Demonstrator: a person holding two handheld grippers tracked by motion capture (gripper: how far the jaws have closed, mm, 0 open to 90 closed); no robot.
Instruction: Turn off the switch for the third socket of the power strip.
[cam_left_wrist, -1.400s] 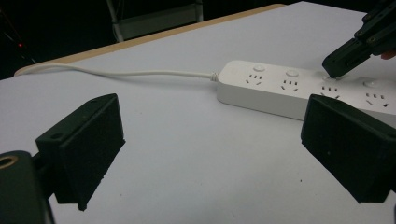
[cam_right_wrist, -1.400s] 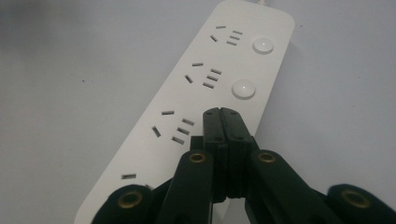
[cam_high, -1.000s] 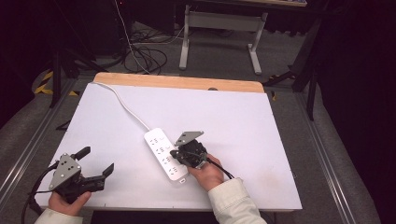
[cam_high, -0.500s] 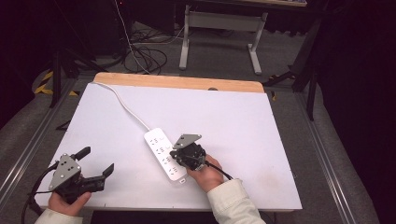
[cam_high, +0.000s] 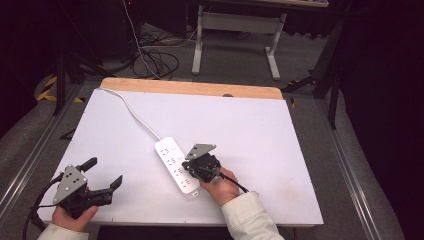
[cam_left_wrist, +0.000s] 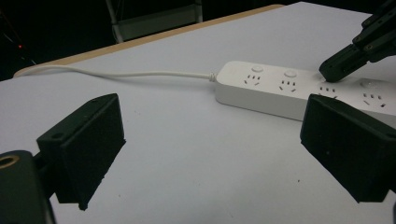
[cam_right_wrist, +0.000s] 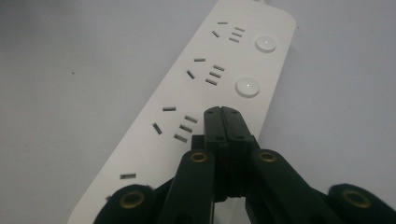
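We see a white table (cam_high: 260, 125) with a wooden strip along its far edge. On it lies a white power strip (cam_high: 175, 165) — its cord (cam_high: 132, 107) trails off toward the far left corner.

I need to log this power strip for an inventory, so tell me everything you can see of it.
The power strip is a long white bar, plastic by its look, with rounded corners. It lies flat and slanted near the middle of the white table. It has four socket groups, each beside a round button. Its white cord runs to the table's far left corner. The shut right gripper touches its third button.
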